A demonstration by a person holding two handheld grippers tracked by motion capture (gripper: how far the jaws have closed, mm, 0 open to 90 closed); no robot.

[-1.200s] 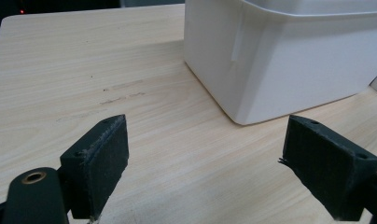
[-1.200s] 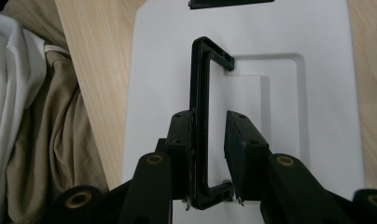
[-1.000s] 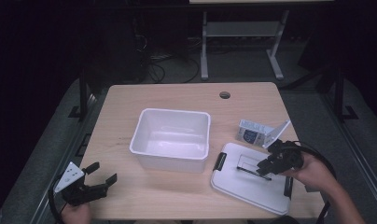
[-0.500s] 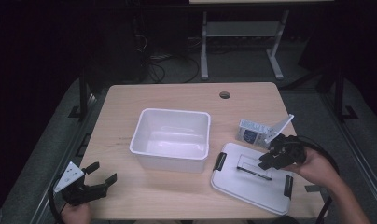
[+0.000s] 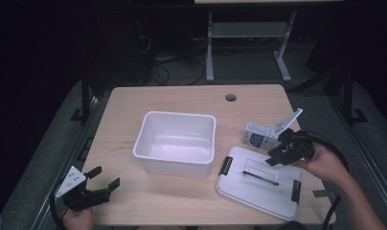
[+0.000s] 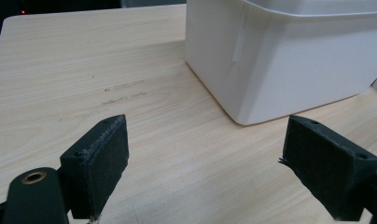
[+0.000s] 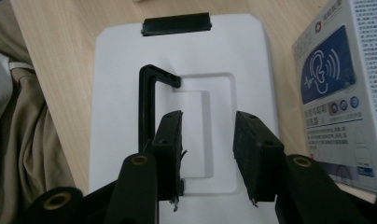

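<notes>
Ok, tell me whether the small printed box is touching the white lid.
Cannot tell. The high view shows the box just beyond the lid, edges too close to separate; in the right gripper view the jaw hides their meeting.

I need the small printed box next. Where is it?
In the high view the small box lies at the table's right side, just beyond the white lid, beside the right gripper.

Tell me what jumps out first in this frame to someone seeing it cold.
Probably the empty white bin at the middle of the wooden table, bright against the dark room. Next, its white lid lying flat to the right with black latches and handle, and the right tool open over its far edge, beside a small blue-and-white box. The left tool sits open at the near left corner, holding nothing.
</notes>
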